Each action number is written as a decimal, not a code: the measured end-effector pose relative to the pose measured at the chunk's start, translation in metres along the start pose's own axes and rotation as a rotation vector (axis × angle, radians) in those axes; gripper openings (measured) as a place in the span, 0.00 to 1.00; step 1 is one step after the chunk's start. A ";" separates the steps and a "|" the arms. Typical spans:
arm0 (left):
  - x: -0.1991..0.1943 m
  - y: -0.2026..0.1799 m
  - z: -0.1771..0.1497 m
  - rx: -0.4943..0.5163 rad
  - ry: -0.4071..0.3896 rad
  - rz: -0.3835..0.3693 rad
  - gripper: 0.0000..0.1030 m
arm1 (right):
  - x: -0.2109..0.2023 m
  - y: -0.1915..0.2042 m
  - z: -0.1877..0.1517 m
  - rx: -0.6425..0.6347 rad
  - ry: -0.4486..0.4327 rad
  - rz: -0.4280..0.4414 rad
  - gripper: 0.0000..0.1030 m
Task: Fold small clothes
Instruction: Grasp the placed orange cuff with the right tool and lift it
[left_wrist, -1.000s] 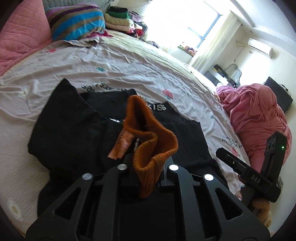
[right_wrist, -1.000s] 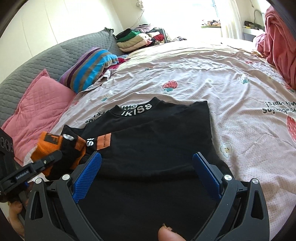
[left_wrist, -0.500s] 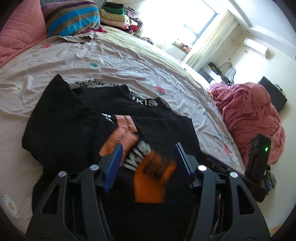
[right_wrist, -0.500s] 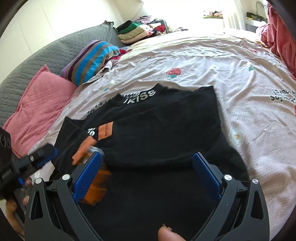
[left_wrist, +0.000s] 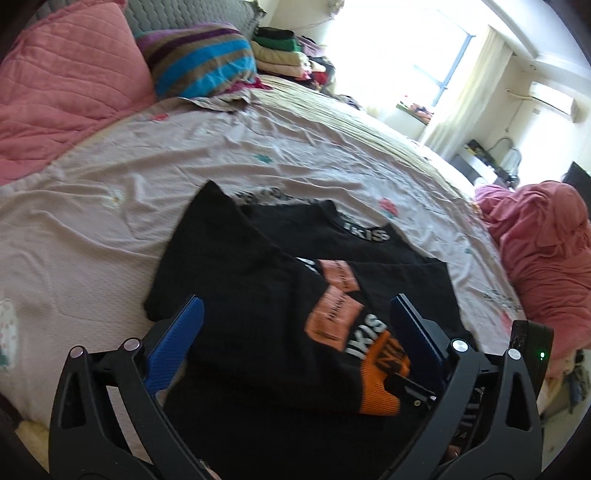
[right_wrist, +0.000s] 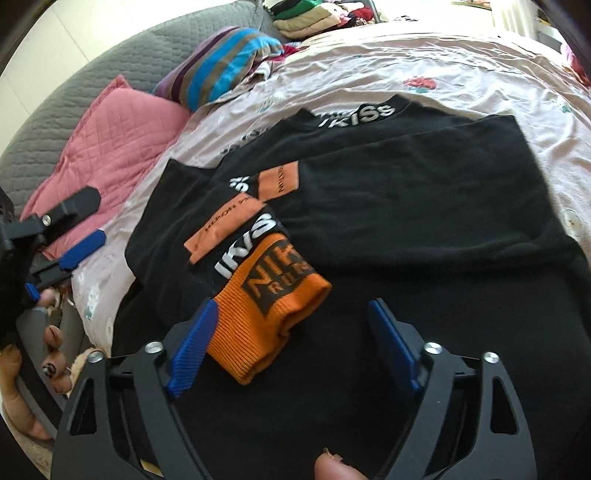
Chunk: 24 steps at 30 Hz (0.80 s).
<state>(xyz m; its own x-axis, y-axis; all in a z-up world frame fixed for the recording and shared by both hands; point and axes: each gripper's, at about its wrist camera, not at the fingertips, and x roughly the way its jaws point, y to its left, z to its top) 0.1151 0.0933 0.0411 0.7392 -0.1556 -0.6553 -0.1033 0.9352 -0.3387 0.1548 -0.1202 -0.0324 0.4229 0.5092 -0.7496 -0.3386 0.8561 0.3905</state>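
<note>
A black top (right_wrist: 406, 192) with white lettering at the collar lies on the bed, both sleeves folded in over the body. It also shows in the left wrist view (left_wrist: 258, 295). Its orange ribbed cuff (right_wrist: 269, 306) lies flat on the black cloth, also in the left wrist view (left_wrist: 380, 380). My left gripper (left_wrist: 295, 332) is open and empty above the left sleeve. My right gripper (right_wrist: 291, 343) is open and empty, just over the cuff.
The pink printed bedsheet (left_wrist: 110, 184) spreads around the top. A pink pillow (left_wrist: 66, 81) and a striped pillow (left_wrist: 199, 62) lie at the head. Stacked folded clothes (left_wrist: 280, 51) sit behind. A pink blanket heap (left_wrist: 543, 251) lies at right.
My left gripper let go of the orange cuff, which dropped flat onto the top, and drew back. My right gripper moved in closer over the cuff.
</note>
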 end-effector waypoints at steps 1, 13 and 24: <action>-0.001 0.003 0.000 -0.004 -0.002 0.007 0.91 | 0.002 0.003 0.000 -0.011 -0.003 -0.003 0.70; -0.014 0.034 0.004 -0.074 -0.043 0.049 0.91 | -0.010 0.038 0.037 -0.156 -0.075 0.059 0.07; -0.019 0.050 0.007 -0.107 -0.054 0.059 0.91 | -0.071 0.032 0.106 -0.267 -0.321 -0.045 0.06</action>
<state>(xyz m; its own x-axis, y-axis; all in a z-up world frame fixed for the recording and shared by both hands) 0.1009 0.1458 0.0414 0.7642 -0.0816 -0.6398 -0.2156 0.9026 -0.3727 0.2034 -0.1199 0.0902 0.6684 0.5096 -0.5419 -0.5016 0.8467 0.1775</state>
